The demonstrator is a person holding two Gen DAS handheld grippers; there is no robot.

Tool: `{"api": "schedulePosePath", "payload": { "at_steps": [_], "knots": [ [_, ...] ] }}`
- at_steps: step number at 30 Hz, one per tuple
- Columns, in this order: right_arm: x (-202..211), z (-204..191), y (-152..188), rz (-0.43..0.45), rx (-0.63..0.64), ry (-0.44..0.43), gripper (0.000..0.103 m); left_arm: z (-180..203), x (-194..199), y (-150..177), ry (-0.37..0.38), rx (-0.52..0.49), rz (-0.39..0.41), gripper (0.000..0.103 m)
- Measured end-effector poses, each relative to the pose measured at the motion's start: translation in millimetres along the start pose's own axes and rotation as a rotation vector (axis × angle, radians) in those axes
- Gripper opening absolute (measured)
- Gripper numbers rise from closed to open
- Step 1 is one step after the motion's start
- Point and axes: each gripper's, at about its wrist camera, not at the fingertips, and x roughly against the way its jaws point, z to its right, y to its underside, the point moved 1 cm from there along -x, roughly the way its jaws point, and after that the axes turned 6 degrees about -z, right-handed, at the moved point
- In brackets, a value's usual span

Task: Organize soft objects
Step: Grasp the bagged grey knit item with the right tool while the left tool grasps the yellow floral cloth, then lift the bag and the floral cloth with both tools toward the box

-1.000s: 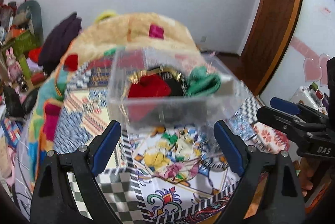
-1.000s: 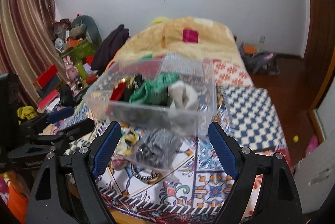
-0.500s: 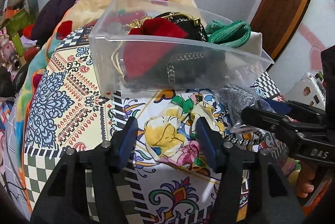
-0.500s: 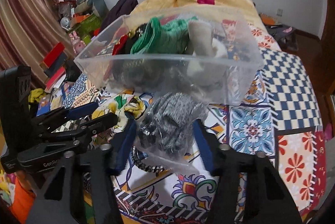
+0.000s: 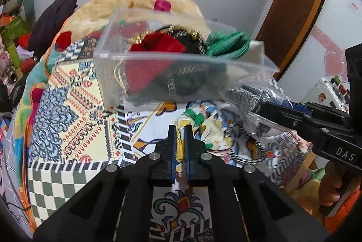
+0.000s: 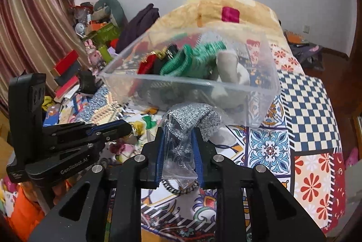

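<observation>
Right gripper [image 6: 178, 151] clamped on bagged grey knit [image 6: 192, 120], bag's long axis along fingers. Bin [image 6: 255, 88] just ahead, rim above bag, already holding soft items. Left gripper [image 5: 178, 147] nearly closed, empty, alongside.

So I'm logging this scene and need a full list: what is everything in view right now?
Clear plastic bin: one, transparent, on the bed.
Red soft item: one, red, in the bin's left part.
Black item with gold chain: one, in the bin's middle.
Green knit item: one, green, in the bin.
Beige soft item: one, beige, in the bin's right part.
Bagged grey knit item: one, grey in clear plastic, in front of the bin.
Patterned bedspread: one, multicoloured, under everything.
Left gripper: black and blue, shut on nothing.
Right gripper: black and blue, clamping the bagged item.
</observation>
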Motion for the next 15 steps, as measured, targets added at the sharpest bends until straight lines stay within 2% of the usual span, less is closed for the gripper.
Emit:
{"api": "schedulePosePath", "payload": {
  "at_steps": [10, 15],
  "knots": [
    [41.1, -18.2, -11.3, 0.116, 0.056, -0.015, 0.021, 6.0, 62.2, -10.9, 0.023, -0.009, 0.154, 0.003],
    [61.3, -21.4, -21.1, 0.188, 0.069, 0.008, 0.021, 15.5, 86.1, -19.5, 0.033, -0.026, 0.218, 0.003]
  ]
}}
